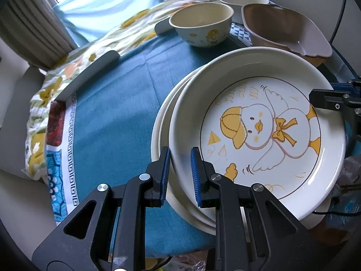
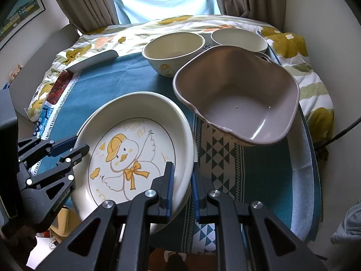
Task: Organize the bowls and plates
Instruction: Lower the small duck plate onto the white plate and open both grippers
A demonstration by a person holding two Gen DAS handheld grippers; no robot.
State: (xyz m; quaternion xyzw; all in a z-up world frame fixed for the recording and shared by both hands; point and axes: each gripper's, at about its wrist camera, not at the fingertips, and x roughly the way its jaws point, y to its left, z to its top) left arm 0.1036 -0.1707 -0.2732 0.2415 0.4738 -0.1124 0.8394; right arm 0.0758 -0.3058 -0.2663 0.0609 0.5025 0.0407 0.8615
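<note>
Both grippers — left gripper [image 1: 180, 158] and right gripper [image 2: 182, 174] — are clamped nearly closed on opposite rims of the duck plate [image 1: 259, 131], steadying it atop the plate stack [image 1: 162, 122] on the teal cloth [image 1: 117, 103].

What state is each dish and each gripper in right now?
Duck plate: lifted and tilted, gripped at opposite rims, above the stack.
Plate stack: lying flat on the blue cloth.
Left gripper: shut on the duck plate's rim.
Right gripper: shut on the opposite rim.
Duck bowl: upright, empty.
Plain bowl: upright.
Brown bowl: tilted, empty.
</note>
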